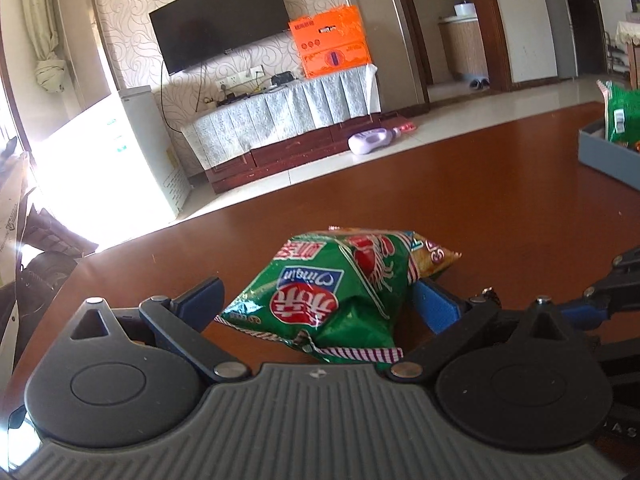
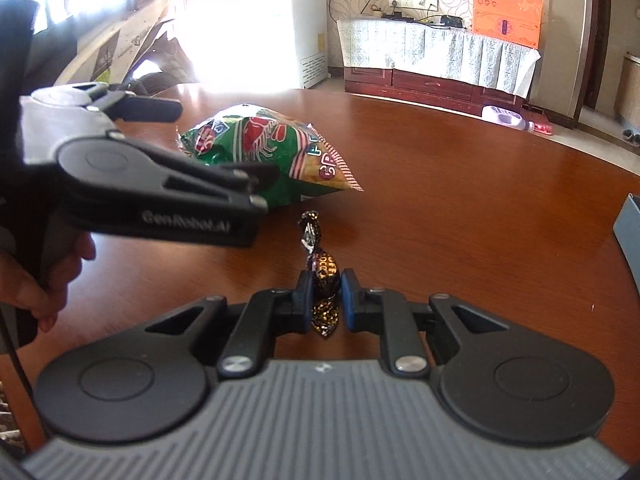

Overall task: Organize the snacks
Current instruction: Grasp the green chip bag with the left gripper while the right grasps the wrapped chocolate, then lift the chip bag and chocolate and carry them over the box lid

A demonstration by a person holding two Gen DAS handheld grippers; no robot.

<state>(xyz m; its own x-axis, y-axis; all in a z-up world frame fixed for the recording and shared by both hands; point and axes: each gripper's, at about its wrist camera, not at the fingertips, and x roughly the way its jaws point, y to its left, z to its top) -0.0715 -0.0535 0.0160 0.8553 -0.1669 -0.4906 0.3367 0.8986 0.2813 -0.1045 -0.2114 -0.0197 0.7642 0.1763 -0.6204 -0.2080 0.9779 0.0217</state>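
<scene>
A green snack bag (image 1: 328, 288) lies on the brown table (image 1: 460, 200), with a second, yellowish packet (image 1: 436, 256) tucked under its far end. My left gripper (image 1: 320, 302) stands open, one blue pad on each side of the bag, with a gap showing at the left pad. The right wrist view shows that same left gripper (image 2: 220, 144) reaching in from the left over the green bag (image 2: 280, 148). My right gripper (image 2: 326, 294) is shut on a dark, gold-printed wrapped candy (image 2: 325, 280), whose twisted end points away along the table.
A grey tray (image 1: 600, 156) stands at the table's right edge with another green bag (image 1: 624, 116) upright in it; its corner (image 2: 628, 232) also shows in the right wrist view. A person's hand (image 2: 36, 280) holds the left gripper's handle. Beyond the table's far edge (image 2: 520, 136) is floor.
</scene>
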